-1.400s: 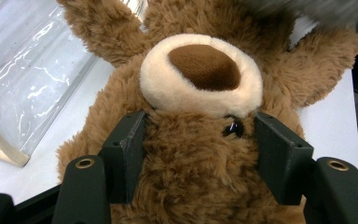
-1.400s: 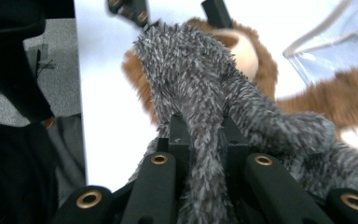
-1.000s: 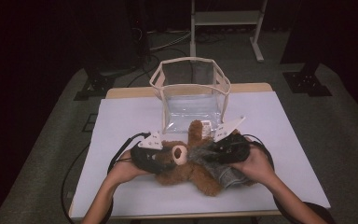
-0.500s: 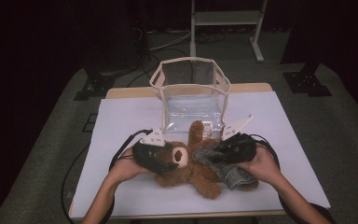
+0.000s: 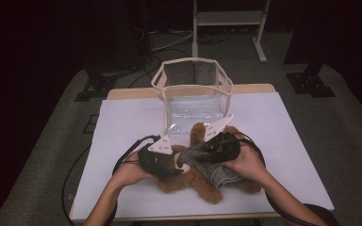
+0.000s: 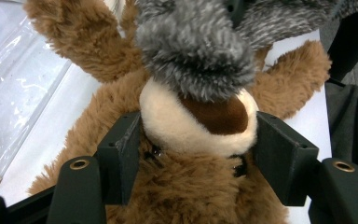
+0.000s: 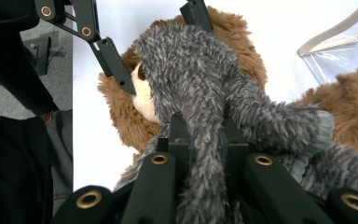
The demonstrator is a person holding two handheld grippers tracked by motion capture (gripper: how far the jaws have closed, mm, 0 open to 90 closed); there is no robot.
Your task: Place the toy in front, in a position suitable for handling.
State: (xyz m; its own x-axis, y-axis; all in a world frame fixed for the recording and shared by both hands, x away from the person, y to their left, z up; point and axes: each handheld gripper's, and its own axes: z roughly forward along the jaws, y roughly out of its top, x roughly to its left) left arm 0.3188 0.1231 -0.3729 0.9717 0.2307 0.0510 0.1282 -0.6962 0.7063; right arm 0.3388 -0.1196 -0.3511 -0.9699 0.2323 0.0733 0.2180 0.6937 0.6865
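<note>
A brown teddy bear (image 5: 198, 181) lies on its back on the white table (image 5: 292, 127). A grey fuzzy knit garment (image 5: 219, 174) lies across its body and reaches up over its face. My left gripper (image 6: 198, 154) has a jaw pressed against each side of the bear's cream muzzle (image 6: 186, 121). The grey garment (image 6: 196, 46) hangs just above the muzzle's brown nose. My right gripper (image 7: 204, 137) is shut on a fold of the grey garment (image 7: 191, 60) and holds it over the bear's head. The left gripper's fingers (image 7: 116, 70) flank that head.
A clear plastic bin with a beige rim (image 5: 191, 60) stands open just behind the bear, a clear sheet spread in front of it. A forearm enters from each bottom corner. Cables loop beside both hands. A metal stand (image 5: 228, 19) is on the floor beyond the table.
My right gripper has moved left toward the bear's head, drawing the grey garment over its face. My left gripper has stayed on the head.
</note>
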